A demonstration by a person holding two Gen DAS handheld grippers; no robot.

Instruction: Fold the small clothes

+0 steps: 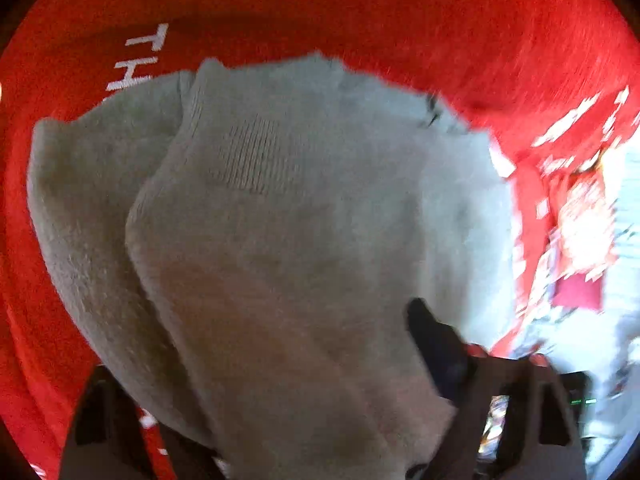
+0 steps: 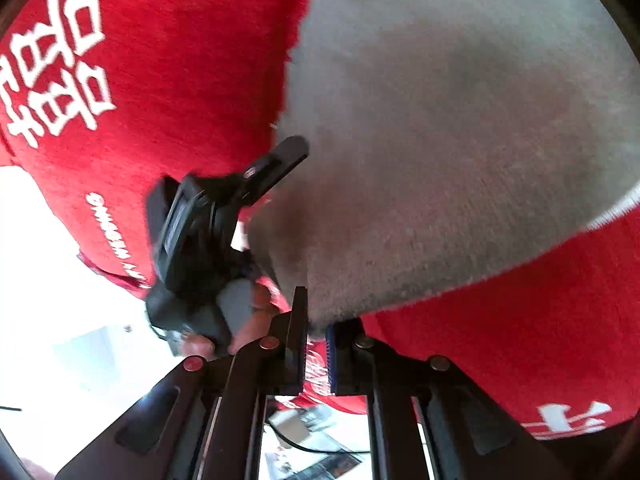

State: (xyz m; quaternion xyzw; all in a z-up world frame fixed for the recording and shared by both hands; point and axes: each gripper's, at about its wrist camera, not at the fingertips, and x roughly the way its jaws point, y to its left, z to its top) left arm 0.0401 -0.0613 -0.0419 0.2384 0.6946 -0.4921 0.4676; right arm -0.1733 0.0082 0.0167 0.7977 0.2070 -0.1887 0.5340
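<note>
On the red printed cloth [image 1: 400, 12]: a pale grey sock [image 1: 280, 200] mid-fold, both grippers engaged.

Left gripper [image 1: 280, 420] stands spread, the sock draped over and between its fingers; whether the pads press it cannot be told. Right gripper [image 2: 318, 344] is pressed together, pinching the sock's near edge. Judgement: the fold-over step is in hand; next, the left claw needs a firm pinch before carrying its end across.

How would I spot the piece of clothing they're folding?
Start at the big red cloth with white lettering covering the surface. On it lies a pale grey knitted sock, the only soft grey item there, pinched at its edge by the right gripper.
</note>
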